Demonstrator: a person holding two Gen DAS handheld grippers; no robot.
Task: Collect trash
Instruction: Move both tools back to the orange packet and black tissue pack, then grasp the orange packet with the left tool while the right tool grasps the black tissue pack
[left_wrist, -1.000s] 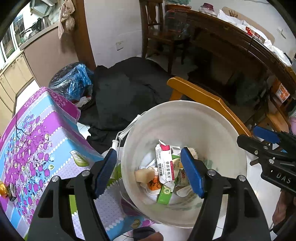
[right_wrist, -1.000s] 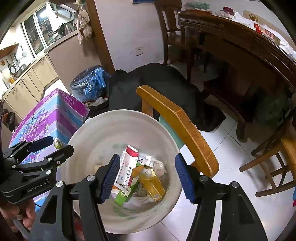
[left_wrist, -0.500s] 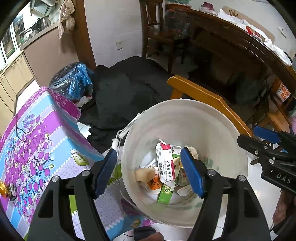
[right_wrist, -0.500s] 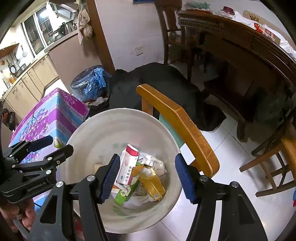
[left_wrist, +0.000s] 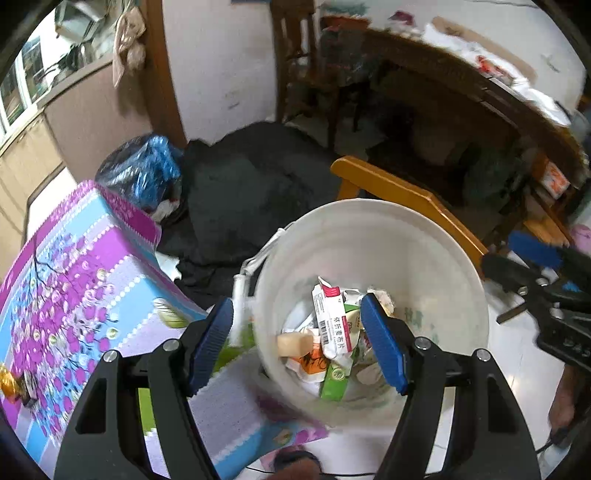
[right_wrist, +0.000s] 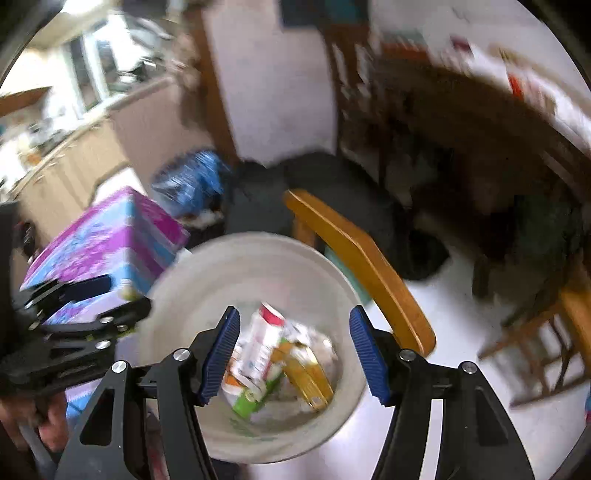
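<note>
**Both grippers over the trash bucket**

While both fisheye views look down into it, the round white plastic bucket (left_wrist: 436, 258) stands on the pale tiled floor, just beside the corner of a table under a purple-and-blue flowered cloth (left_wrist: 74, 295) and in front of the curved yellow-brown wooden chair back (left_wrist: 406, 195). Trash lies at its bottom: a white carton with a red end (left_wrist: 328, 321), a green-and-white box (left_wrist: 334, 384), a yellow packet (right_wrist: 306, 373) and crumpled paper. The left gripper (left_wrist: 299, 343) hovers above the bucket's near rim, blue-padded jaws apart and grasping nothing. The right gripper (right_wrist: 293, 354) hangs over the bucket's mouth, jaws likewise spread and empty; its view is blurred. A blue plastic bag (left_wrist: 144, 170) sits farther back by a dark cloth heap (left_wrist: 251, 184).
</note>
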